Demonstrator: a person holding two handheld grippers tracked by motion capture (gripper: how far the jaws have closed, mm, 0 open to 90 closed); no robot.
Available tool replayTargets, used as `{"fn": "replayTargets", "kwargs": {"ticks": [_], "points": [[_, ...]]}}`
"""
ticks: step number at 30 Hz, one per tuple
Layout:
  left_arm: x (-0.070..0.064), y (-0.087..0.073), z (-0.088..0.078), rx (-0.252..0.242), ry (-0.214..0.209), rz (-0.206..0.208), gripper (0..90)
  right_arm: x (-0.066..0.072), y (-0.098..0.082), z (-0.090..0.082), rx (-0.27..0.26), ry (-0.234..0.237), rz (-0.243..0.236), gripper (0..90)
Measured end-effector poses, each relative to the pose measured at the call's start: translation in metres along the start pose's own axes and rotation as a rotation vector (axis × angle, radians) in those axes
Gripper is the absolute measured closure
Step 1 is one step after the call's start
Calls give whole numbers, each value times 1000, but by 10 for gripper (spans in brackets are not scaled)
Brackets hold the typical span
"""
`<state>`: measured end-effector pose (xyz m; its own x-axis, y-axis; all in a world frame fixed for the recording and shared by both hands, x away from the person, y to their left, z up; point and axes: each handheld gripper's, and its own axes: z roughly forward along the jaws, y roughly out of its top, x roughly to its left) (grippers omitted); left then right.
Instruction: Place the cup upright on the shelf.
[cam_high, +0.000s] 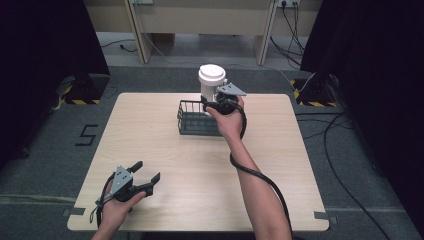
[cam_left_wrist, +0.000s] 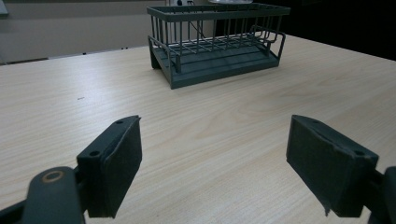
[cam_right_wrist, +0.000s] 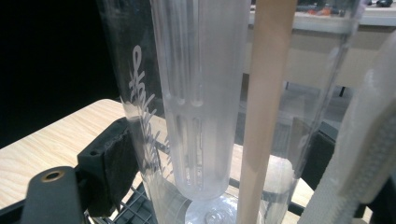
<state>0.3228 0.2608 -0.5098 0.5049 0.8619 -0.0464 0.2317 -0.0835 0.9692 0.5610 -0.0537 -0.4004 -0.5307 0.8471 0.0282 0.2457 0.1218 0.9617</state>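
Note:
A clear plastic bottle (cam_high: 211, 86) with a white lid stands upright over the right end of a dark wire basket (cam_high: 192, 120) at the table's far middle. My right gripper (cam_high: 209, 103) is shut on the bottle's lower body. In the right gripper view the bottle (cam_right_wrist: 201, 93) sits between both jaws, with a ribbed inner tube, a beige strip and a white strap at its side. Whether its base rests in the basket I cannot tell. My left gripper (cam_high: 146, 171) is open low over the front left of the table, and its view faces the basket (cam_left_wrist: 215, 42).
The light wooden table (cam_high: 165, 150) is bare around the basket. Black curtains hang at both sides, and a pale desk stands at the back. Cables (cam_high: 345, 135) lie on the grey floor to the right. A black "5" (cam_high: 86, 135) marks the floor at the left.

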Motion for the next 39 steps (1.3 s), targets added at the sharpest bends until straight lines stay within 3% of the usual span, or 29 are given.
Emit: {"fn": "replayTargets", "kwargs": {"ticks": [39], "points": [[1,0,0,-3,-2,-5,178,-2,-38,25,94,-43,37,184]]}}
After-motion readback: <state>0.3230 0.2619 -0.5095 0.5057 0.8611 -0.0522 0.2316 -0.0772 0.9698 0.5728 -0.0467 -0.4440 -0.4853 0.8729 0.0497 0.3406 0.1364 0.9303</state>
